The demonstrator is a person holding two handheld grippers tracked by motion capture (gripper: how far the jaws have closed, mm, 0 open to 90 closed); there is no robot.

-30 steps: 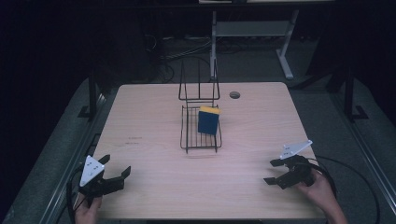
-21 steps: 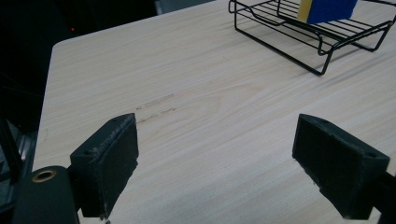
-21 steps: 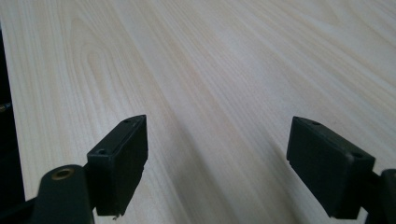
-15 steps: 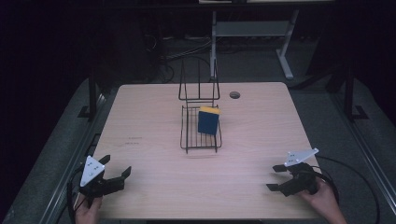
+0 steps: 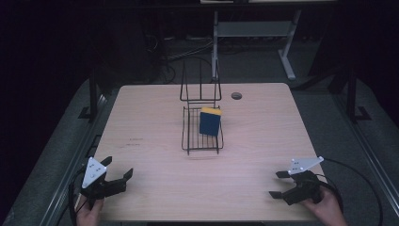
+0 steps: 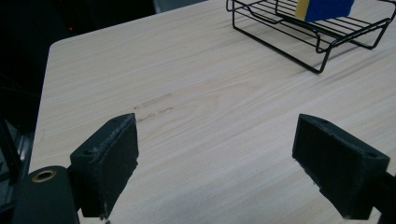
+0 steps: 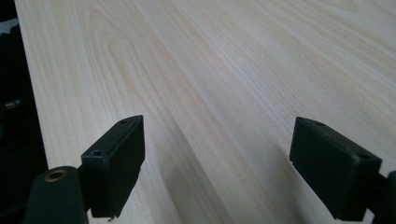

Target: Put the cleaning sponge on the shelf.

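Since a second ago the right gripper [image 5: 278,184] has slid back toward the table's [image 5: 155,117] near edge, jaws just opening wider, nothing between them. Going left to right: left gripper [image 5: 120,171] gapes wide and empty, blue-and-yellow sponge [image 5: 210,121] leans in the wire rack [image 5: 188,141] mid-table, well apart from both.

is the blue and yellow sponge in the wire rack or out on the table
In the rack. The sponge stands on edge inside the black wire rack, leaning at its right side, clear of both grippers.
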